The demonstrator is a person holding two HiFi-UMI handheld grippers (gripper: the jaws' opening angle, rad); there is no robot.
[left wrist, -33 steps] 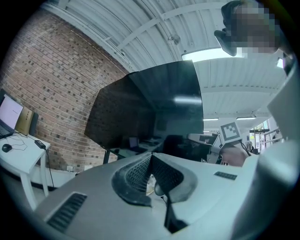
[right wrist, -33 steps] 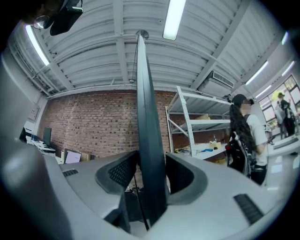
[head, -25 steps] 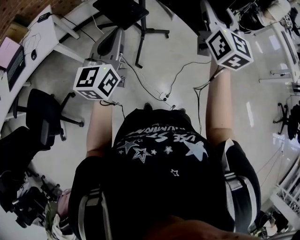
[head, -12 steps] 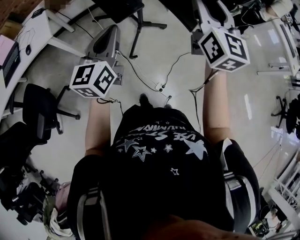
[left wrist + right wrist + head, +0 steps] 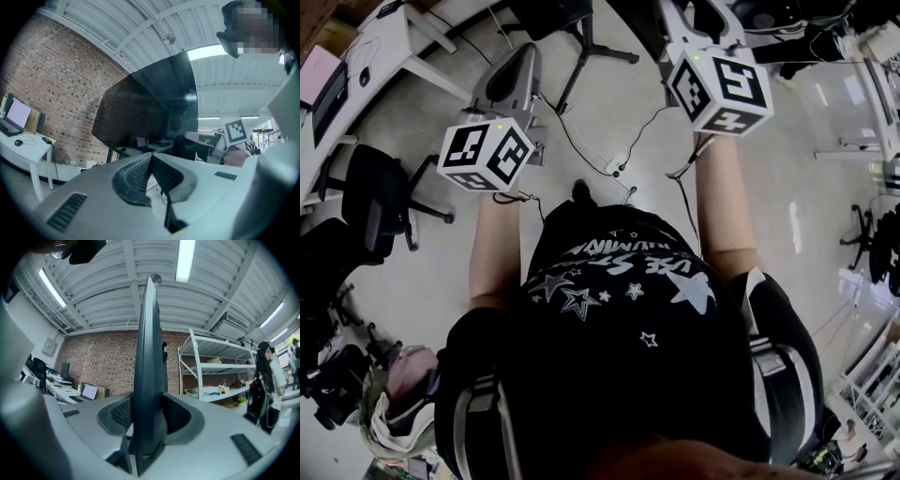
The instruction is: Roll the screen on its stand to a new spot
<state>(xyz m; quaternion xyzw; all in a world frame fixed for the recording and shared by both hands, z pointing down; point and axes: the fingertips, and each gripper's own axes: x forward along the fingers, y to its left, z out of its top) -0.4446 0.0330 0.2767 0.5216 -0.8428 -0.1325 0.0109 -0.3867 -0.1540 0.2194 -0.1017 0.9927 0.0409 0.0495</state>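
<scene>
One edge-on screen (image 5: 149,357), long axis vertical

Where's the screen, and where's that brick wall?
screen (image 5: 149,348): right gripper view, on its thin dark edge.
brick wall (image 5: 56,84): left gripper view, on bare bricks left of the screen.

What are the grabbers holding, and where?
The right gripper, jaws just tightened, clamps the flat black screen by its thin edge. The left gripper: shut, apparently empty.

The person's black shirt (image 5: 630,319) partly reads "USE ST".
</scene>
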